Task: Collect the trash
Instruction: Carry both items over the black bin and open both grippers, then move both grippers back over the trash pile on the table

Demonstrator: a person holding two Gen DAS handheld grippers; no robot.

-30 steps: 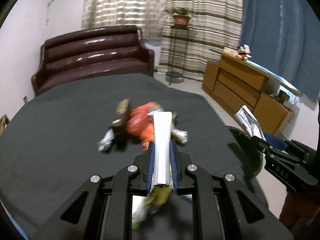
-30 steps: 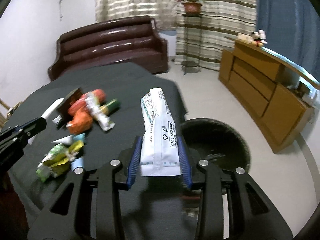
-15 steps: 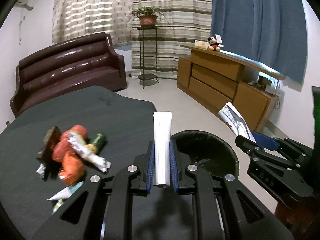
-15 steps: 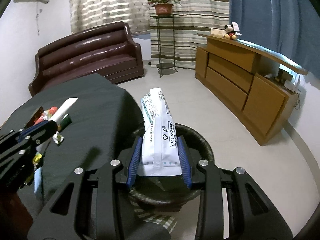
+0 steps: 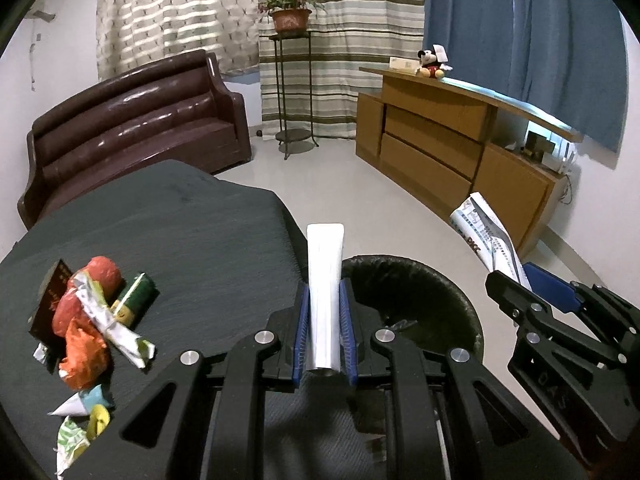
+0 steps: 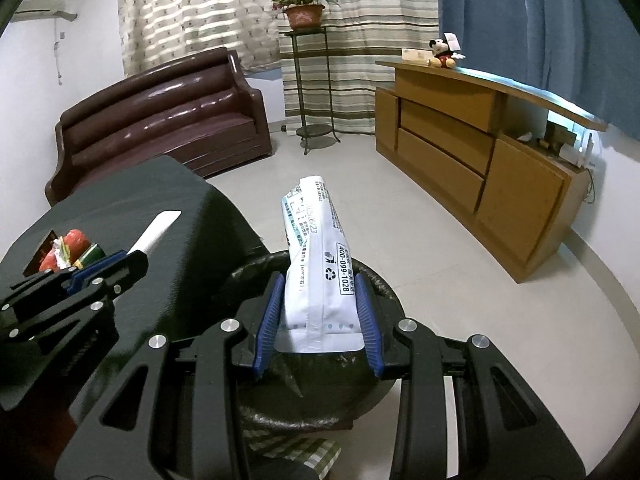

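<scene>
My left gripper (image 5: 324, 300) is shut on a flat white tube (image 5: 325, 272) and holds it at the table's right edge, beside the black-lined trash bin (image 5: 452, 296). My right gripper (image 6: 318, 300) is shut on a white printed wrapper pack (image 6: 316, 256), directly above the bin (image 6: 384, 292). The pack also shows in the left wrist view (image 5: 486, 236), and the tube in the right wrist view (image 6: 154, 232). A pile of trash (image 5: 90, 320) lies on the dark table (image 5: 180, 232): red and orange wrappers, a green pack, a dark packet, small scraps.
A brown leather sofa (image 5: 132, 128) stands behind the table. A wooden sideboard (image 5: 452, 148) with a Mickey toy runs along the right wall. A plant stand (image 5: 292, 80) is by the striped curtains. Light floor lies between bin and sideboard.
Both grippers swung right, away from the trash pile toward the bin. The right gripper with the pack now hangs over the bin; the left with the tube reached the table's edge.
</scene>
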